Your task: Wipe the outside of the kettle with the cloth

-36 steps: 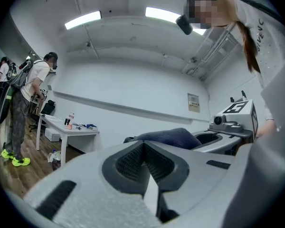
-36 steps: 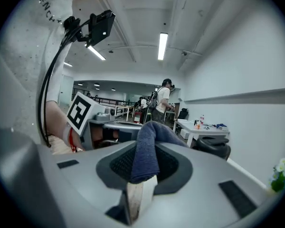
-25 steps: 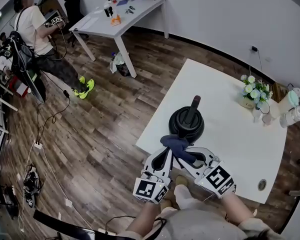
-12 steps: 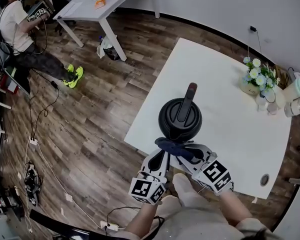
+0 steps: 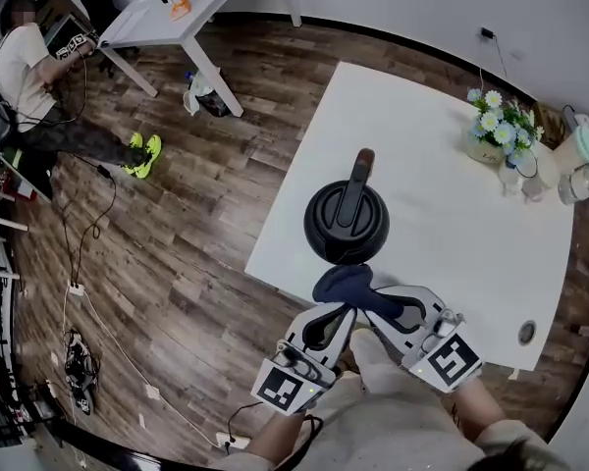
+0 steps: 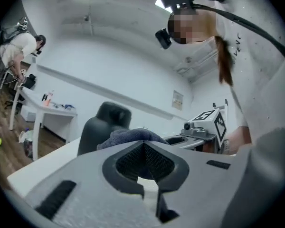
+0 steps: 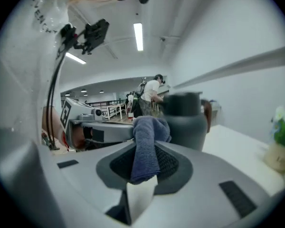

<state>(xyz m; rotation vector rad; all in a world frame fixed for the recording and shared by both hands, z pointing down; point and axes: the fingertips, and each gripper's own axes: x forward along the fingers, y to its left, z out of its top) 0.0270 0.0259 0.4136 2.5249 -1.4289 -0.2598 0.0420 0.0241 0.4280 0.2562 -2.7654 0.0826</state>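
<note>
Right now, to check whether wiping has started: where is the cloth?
In the head view the cloth is bunched at the table's near edge, right by the kettle's near side. The right gripper pinches it, with the left gripper beside it.

Kettle (image 5: pixel 347 222) on table (image 5: pixel 452 214); cloth (image 5: pixel 346 285) just before it.

Near side of kettle (image 5: pixel 347 222) behind cloth (image 5: pixel 344 283); seated person (image 5: pixel 22 67) partly cut off at edge
</note>
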